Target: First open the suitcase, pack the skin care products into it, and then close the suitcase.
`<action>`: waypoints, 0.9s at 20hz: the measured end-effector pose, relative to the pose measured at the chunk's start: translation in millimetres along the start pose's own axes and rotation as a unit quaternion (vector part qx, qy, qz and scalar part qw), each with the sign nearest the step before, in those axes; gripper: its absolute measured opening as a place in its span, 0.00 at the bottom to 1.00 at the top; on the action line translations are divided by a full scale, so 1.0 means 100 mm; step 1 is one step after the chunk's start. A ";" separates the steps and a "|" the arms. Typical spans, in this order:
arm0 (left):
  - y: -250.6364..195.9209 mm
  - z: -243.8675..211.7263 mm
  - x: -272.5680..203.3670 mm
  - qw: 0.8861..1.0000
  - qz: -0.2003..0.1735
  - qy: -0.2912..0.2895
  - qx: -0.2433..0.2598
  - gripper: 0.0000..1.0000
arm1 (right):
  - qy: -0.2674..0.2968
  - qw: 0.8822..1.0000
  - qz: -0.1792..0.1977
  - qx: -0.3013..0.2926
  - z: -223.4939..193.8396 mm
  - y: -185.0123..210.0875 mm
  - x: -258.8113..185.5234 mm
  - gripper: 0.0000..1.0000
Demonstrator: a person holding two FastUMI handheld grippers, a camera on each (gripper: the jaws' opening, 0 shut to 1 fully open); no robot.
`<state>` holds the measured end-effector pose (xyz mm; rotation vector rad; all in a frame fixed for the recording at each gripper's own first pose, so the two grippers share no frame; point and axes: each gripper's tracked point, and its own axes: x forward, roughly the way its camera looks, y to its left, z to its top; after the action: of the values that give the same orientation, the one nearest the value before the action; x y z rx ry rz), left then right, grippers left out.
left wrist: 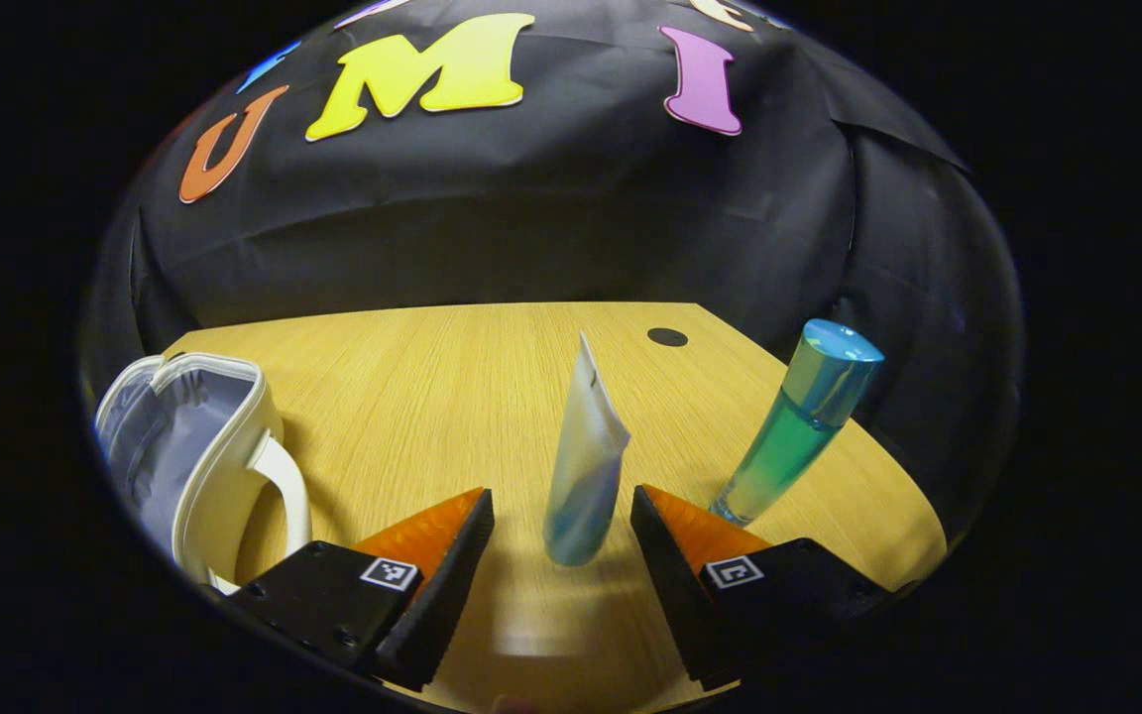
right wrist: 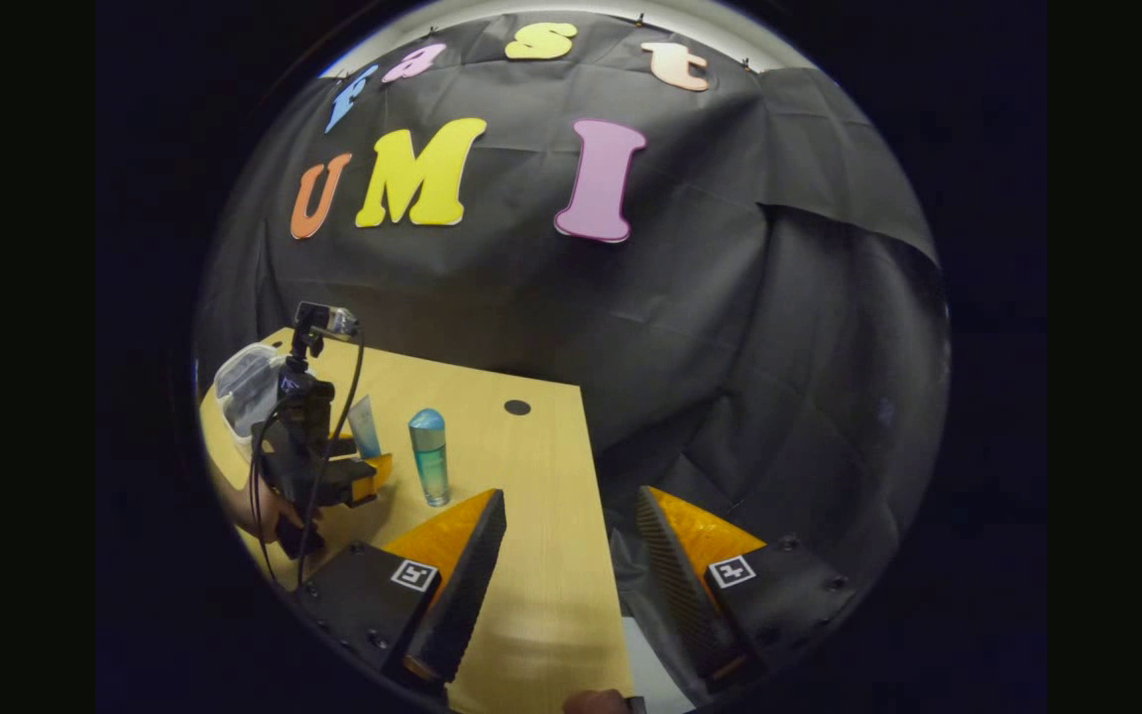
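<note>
Left gripper is sitting low over the wooden table with its jaws standing wide apart; a pale squeeze tube, blue toward its cap end, is standing cap-down between the two fingers, with a gap showing on either side, so nothing is being clamped. Just to the right of the tube, a tall bottle of blue-green liquid with a blue cap is standing upright near the table's right edge. Well to the left, the small white suitcase is lying open, its grey lining and white handle facing the camera. In the right gripper view, the right gripper is hanging over the table's near right edge, jaws apart and empty, one finger over the wood and the other out past the edge. Farther off in that view, a hand is holding the left gripper beside the tube and bottle.
</note>
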<state>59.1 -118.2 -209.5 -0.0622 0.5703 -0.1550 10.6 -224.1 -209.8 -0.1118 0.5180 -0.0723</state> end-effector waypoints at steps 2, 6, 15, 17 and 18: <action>-0.02 -0.01 0.03 1.000 -0.005 0.003 0.004 0.76 | -0.002 1.000 0.018 0.006 0.01 0.16 0.16 0.80; -0.03 0.00 0.05 1.000 -0.016 0.005 0.012 0.43 | 0.021 0.997 0.075 0.026 -0.19 0.57 0.54 0.80; -0.02 0.19 -0.24 0.998 -0.052 0.001 0.018 0.36 | 0.086 0.981 0.168 0.052 -0.61 1.41 1.25 0.81; 0.00 0.24 -0.34 0.998 -0.055 0.000 0.009 0.36 | 0.098 0.978 0.173 0.061 -0.66 1.48 1.37 0.80; 0.02 0.27 -0.40 0.999 -0.053 0.000 0.004 0.36 | 0.104 0.977 0.177 0.065 -0.66 1.53 1.43 0.80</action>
<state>41.1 -109.7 -165.9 -0.0844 0.5659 -0.2603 107.7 -92.1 -355.7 0.1192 0.7330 0.2331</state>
